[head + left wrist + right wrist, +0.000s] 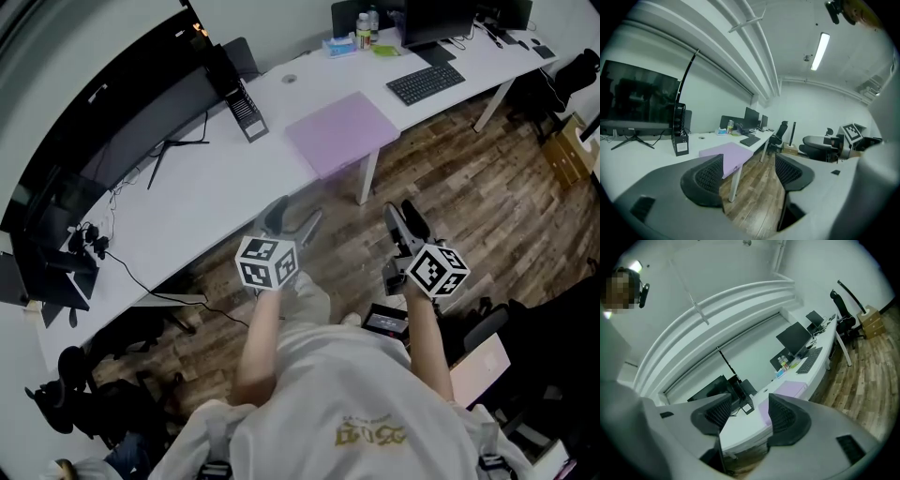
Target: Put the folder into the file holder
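Currently both handheld grippers are held short of the white desk [187, 211], over the wood floor [469, 216], touching nothing. The left gripper [292, 220] has its jaws well apart with nothing between them. The right gripper [404, 220] is likewise parted and empty. The lilac folder [340, 131] lies flat at the desk's near edge, slightly overhanging it. The black file holder [246, 111] stands upright on the desk, near the folder's left side but not touching it.
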{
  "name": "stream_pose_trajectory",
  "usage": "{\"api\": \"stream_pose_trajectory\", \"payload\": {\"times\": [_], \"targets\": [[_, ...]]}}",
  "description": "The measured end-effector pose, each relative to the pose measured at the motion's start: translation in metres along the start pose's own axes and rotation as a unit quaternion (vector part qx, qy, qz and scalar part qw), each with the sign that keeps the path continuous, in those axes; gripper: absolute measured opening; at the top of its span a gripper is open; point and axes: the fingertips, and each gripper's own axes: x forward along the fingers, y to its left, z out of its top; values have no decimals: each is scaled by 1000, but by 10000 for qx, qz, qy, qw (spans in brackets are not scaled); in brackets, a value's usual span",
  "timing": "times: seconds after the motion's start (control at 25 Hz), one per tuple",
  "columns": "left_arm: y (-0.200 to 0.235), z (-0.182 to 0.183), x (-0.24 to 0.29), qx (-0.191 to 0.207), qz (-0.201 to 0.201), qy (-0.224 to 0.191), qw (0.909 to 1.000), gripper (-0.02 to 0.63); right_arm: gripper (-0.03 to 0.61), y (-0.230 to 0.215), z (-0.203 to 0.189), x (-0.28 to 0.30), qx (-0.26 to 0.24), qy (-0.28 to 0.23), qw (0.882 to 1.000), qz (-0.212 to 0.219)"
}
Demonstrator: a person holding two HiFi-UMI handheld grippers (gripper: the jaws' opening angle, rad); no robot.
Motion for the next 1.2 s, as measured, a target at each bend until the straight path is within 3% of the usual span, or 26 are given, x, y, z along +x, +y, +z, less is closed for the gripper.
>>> {"api": "stream_pose_trajectory", "payload": {"times": [0.28, 0.72, 0.88, 1.2], "targets": [[23, -10, 31, 140, 19, 341, 9993, 351, 258, -25, -6, 34, 215, 137, 9995, -202], [77, -35, 124, 222, -221, 1058, 9939, 356, 261, -88, -19, 107, 608, 542, 9947, -634], [93, -40, 160, 404, -406, 1345, 9893, 357, 267, -113, -27, 139, 708, 676, 9916, -842], [115, -61, 227, 923, -892, 2017, 9710, 364, 278, -167, -47, 192, 1536, 725, 9774, -1262]]}}
